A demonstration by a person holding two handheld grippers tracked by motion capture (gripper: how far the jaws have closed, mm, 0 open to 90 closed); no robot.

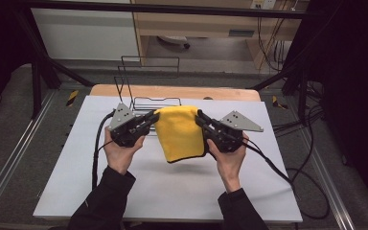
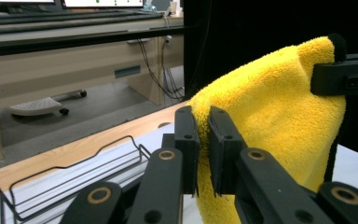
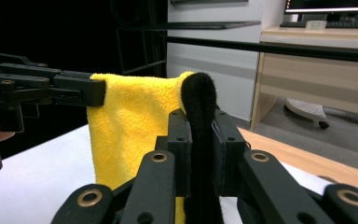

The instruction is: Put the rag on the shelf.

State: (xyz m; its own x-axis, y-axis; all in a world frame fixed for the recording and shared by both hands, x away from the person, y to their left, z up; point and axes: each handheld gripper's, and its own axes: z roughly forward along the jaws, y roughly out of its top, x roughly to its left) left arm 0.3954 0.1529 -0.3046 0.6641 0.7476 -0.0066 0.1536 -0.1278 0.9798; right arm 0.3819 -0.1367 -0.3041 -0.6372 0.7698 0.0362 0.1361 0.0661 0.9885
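Between both tools (image 1: 152,116) (image 1: 200,116), towel (image 1: 179,132), underside hidden.

Between the left gripper's (image 2: 204,154) jaws, the pinched edge of the cloth (image 2: 270,116) was hidden. The cloth's lower end ran off the bottom edge below those jaws. Beyond the jaws in the high view, the cloth covered part of the wire rack (image 1: 143,96). Behind the right gripper's (image 3: 200,154) jaws, the cloth's black edging (image 3: 199,140) blocked the worktop (image 3: 42,186).

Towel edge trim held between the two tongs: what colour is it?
Black, bordering the yellow towel; the trim shows best in the right gripper view.
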